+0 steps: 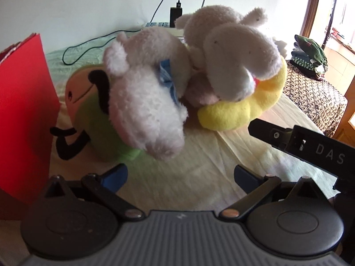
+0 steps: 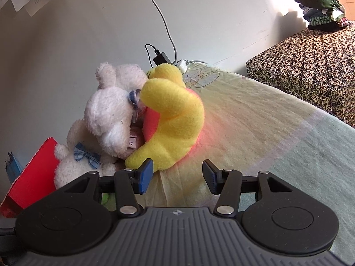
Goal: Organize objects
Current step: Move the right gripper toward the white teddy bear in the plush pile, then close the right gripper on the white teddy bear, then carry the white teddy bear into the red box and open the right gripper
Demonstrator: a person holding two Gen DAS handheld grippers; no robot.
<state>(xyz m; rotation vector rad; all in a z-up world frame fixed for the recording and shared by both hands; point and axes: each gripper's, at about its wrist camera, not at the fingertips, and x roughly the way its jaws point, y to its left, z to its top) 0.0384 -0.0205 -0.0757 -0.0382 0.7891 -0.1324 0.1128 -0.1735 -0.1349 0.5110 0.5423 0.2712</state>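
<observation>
A pile of plush toys lies on the bed. In the left wrist view a white bear with a blue bow (image 1: 146,102) lies over a green plush with an orange face (image 1: 88,102), and a second white bear (image 1: 230,51) lies on a yellow plush (image 1: 239,108). My left gripper (image 1: 180,175) is open and empty just in front of the pile. In the right wrist view the yellow plush (image 2: 173,115) leans on the two white bears (image 2: 106,115). My right gripper (image 2: 178,175) is open and empty, its left fingertip close to the yellow plush's lower edge. The right gripper's finger (image 1: 295,139) shows at the right of the left wrist view.
A red box (image 1: 22,110) stands left of the pile; it also shows in the right wrist view (image 2: 33,177). A power strip with a black charger (image 1: 175,14) and cables lies by the wall. A patterned bed (image 2: 310,66) with folded clothes (image 2: 321,6) stands at the right.
</observation>
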